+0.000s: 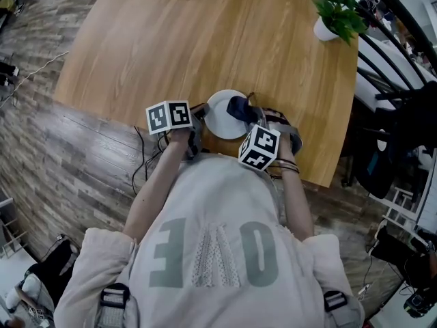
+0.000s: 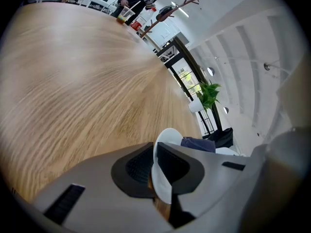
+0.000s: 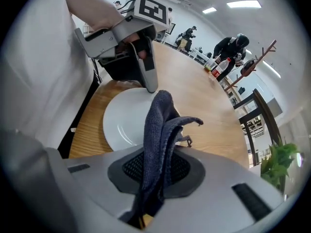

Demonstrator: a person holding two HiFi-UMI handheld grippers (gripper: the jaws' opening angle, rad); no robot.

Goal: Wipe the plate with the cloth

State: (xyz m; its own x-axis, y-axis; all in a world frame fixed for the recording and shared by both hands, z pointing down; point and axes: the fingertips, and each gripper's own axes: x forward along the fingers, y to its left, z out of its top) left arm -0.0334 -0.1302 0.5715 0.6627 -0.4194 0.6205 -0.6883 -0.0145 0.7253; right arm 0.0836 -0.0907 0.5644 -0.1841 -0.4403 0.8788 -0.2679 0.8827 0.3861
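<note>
Nearest me, my right gripper [image 3: 155, 171] has its jaws clamped tight on one end of a bunched dark blue cloth [image 3: 161, 123]. The cloth's long axis runs straight out of the jaws, along the line the gripper points, and its free folded end aims down at the white plate [image 3: 121, 123]. In the head view the cloth sits over the plate's right-hand part; I cannot tell whether it touches.

My left gripper [image 2: 154, 168] is closed almost fully on the plate's near-left rim, one pad on each face of the edge, steadying it. The plate seems to lie face up at the near edge of the counter [image 1: 205, 39], just in front of me. Being round, it has no long axis.

I judge the wipe is only starting: plate braced, cloth poised. Next I need to press the cloth onto the face and sweep across while the left grip holds.

Farther off, a potted plant [image 1: 336, 9] stands near the counter's far right corner.
</note>
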